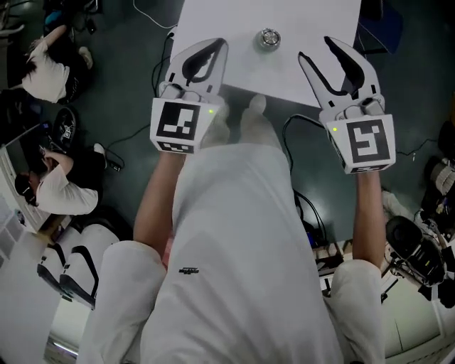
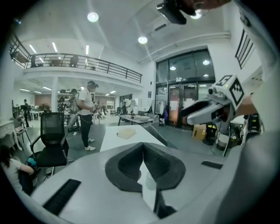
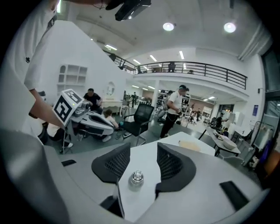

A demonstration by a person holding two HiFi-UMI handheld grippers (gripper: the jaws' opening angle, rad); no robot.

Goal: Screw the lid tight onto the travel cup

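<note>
1. Head view: the travel cup [image 1: 268, 38] stood on the white table [image 1: 313, 18] at 12 o'clock. The left gripper [image 1: 219, 45] hung at 11 o'clock with its jaws together and empty. The right gripper [image 1: 318, 50] hung at 1 o'clock with its jaws partly apart. Neither touched the cup.
2. Left gripper view: the jaws met with nothing between them, and the right gripper [image 2: 205, 111] showed at 3 o'clock.
3. Right gripper view: the jaws stood moderately apart. The cup [image 3: 136, 178] was upright on the table at 6 o'clock, seen through the gap and clear of both pads. The left gripper [image 3: 87, 118] lay at 9 o'clock.
</note>
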